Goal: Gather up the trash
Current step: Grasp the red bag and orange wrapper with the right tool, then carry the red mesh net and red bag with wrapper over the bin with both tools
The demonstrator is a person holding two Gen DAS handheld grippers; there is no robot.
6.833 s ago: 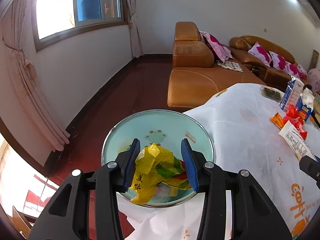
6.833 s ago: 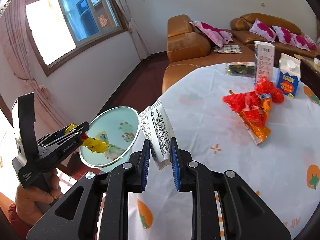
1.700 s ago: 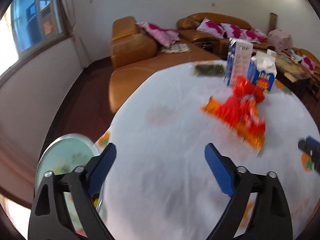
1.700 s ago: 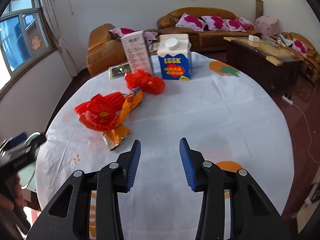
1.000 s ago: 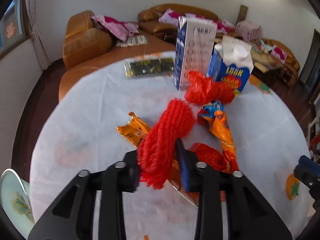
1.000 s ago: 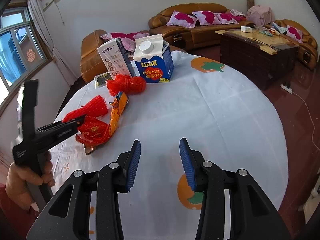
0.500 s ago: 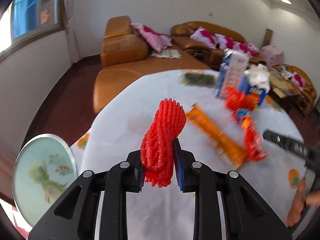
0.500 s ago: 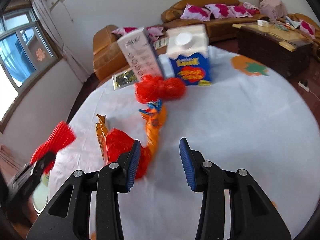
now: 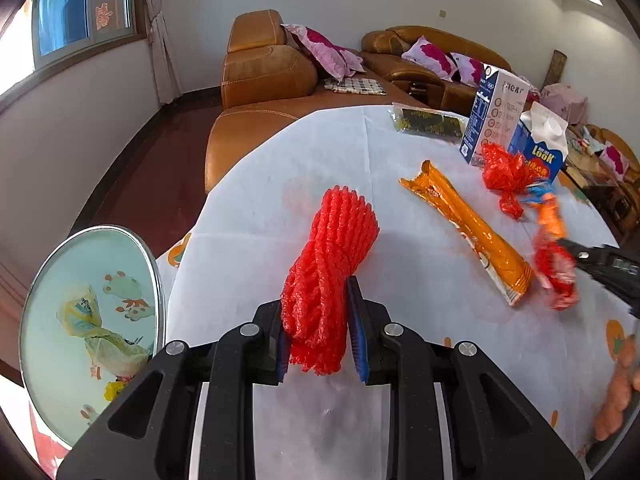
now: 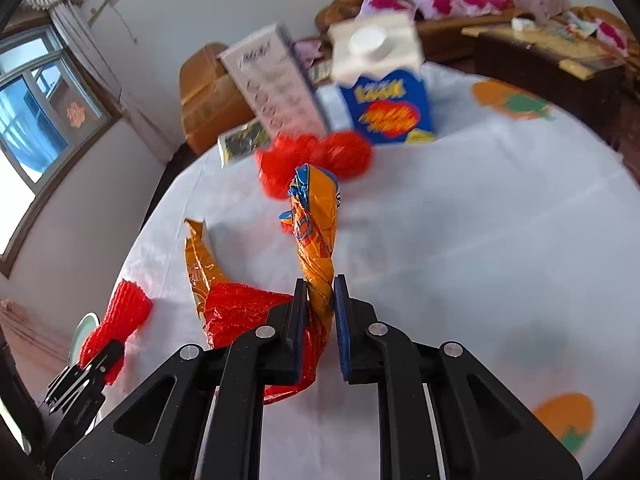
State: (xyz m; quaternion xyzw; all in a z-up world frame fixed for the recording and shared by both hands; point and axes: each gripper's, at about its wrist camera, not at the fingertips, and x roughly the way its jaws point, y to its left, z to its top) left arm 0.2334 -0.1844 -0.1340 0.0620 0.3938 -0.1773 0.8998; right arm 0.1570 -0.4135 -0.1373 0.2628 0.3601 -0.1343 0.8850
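Observation:
My left gripper point(image 9: 318, 334) is shut on a red foam net sleeve point(image 9: 328, 264) and holds it above the table's left part; it shows in the right wrist view point(image 10: 116, 322). My right gripper point(image 10: 321, 320) is shut on an orange and blue snack wrapper point(image 10: 316, 224) with a red wrapper point(image 10: 236, 308) bunched beside it. The round pale-green trash bin point(image 9: 38, 344) with wrappers inside stands left of the table. An orange wrapper point(image 9: 468, 232) and a red net bag point(image 9: 506, 172) lie on the table.
A tall white carton point(image 9: 494, 114), a blue LOOK milk carton point(image 9: 538, 148) and a dark packet point(image 9: 430, 122) sit at the table's far side. The round table point(image 9: 256, 208) has a white printed cloth. Brown sofas point(image 9: 264, 68) stand behind.
My right gripper has closed on the orange and blue wrapper and lifted it. My left gripper still holds the red net sleeve, over the table's left part near the bin.

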